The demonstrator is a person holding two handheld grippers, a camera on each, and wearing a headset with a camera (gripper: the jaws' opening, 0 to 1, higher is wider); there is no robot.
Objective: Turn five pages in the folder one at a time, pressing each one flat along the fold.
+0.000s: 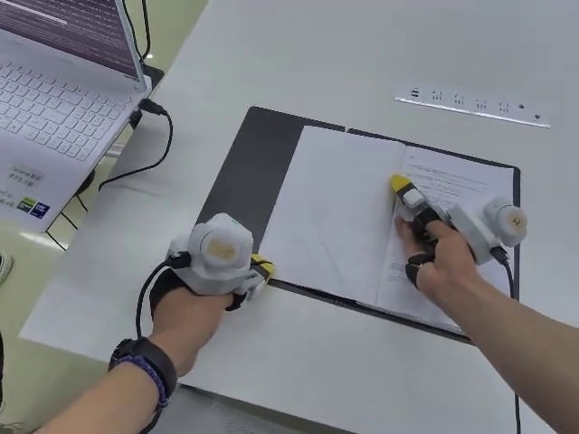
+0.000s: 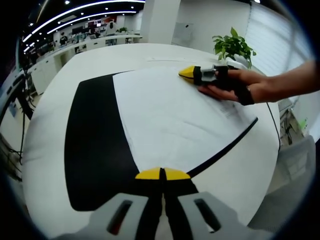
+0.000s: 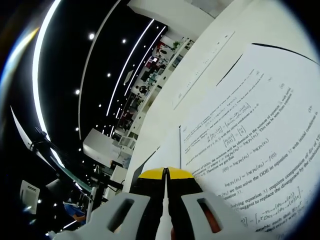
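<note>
A black folder [image 1: 249, 172] lies open on the white table. A blank white page [image 1: 330, 212] rests turned over on its left half, and a printed page [image 1: 461, 190] lies on its right half. My left gripper [image 1: 261, 268] is shut, its yellow tips down at the folder's near edge beside the blank page's corner [image 2: 161, 173]. My right gripper [image 1: 399, 183] is shut too, and its yellow tips sit on the fold between the two pages [image 3: 165, 173]. The printed page [image 3: 250, 125] runs off to the right of its tips. The right gripper [image 2: 189, 73] shows across the blank page [image 2: 170, 115].
An open laptop [image 1: 54, 90] stands at the far left with a black cable [image 1: 158, 149] trailing to the table edge. A white power strip [image 1: 470, 106] lies beyond the folder. A potted plant [image 2: 232, 45] stands off the table's far side.
</note>
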